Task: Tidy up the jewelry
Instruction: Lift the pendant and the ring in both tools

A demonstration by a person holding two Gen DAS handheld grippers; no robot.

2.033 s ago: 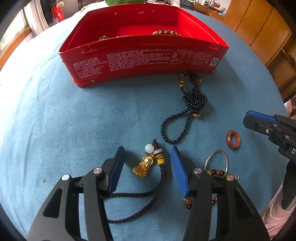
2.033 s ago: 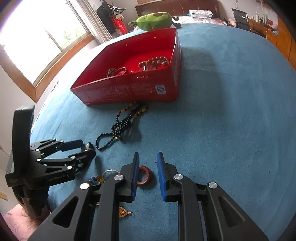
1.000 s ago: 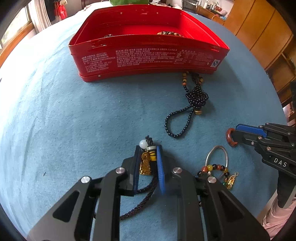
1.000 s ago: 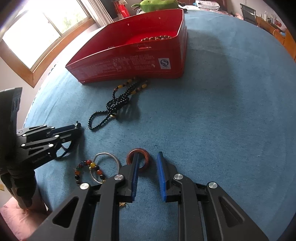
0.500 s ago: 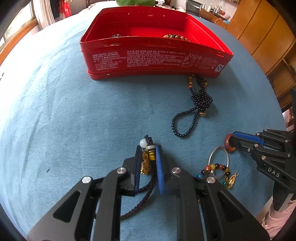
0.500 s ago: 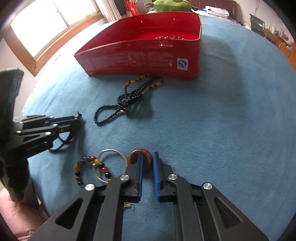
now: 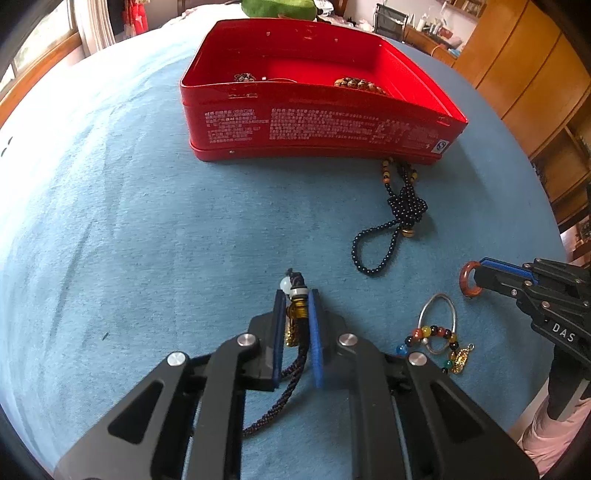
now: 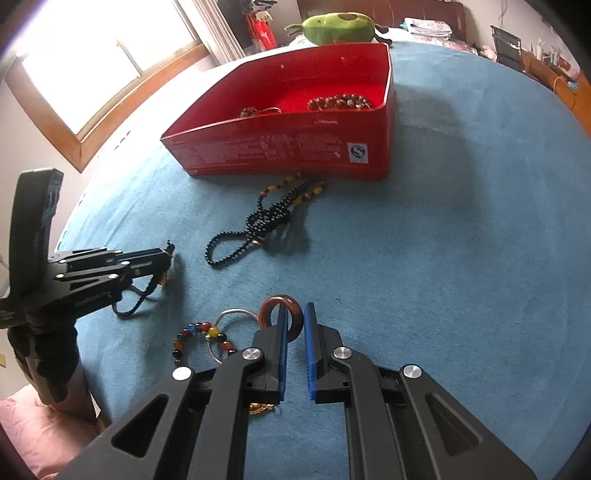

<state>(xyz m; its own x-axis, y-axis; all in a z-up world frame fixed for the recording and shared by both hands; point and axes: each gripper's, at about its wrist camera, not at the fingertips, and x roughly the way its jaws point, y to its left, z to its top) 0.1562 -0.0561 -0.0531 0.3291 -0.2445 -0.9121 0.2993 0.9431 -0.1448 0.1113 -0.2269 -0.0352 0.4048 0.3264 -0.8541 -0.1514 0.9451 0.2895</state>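
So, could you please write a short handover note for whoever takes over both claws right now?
Left claw: shut on the gold pendant cord.
Right claw: shut on the reddish-brown ring, held upright.
Done: two beaded pieces already lie in the red tin.
Left: drop pendant and ring in the tin, then collect the black bead necklace in front of it, the silver bangle and the multicoloured bead bracelet from the blue cloth.

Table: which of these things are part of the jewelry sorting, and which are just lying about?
Job:
red tin
red ring in right gripper
corded pendant in left gripper
black bead necklace
coloured bead bracelet
silver bangle

Lying about:
green plush toy
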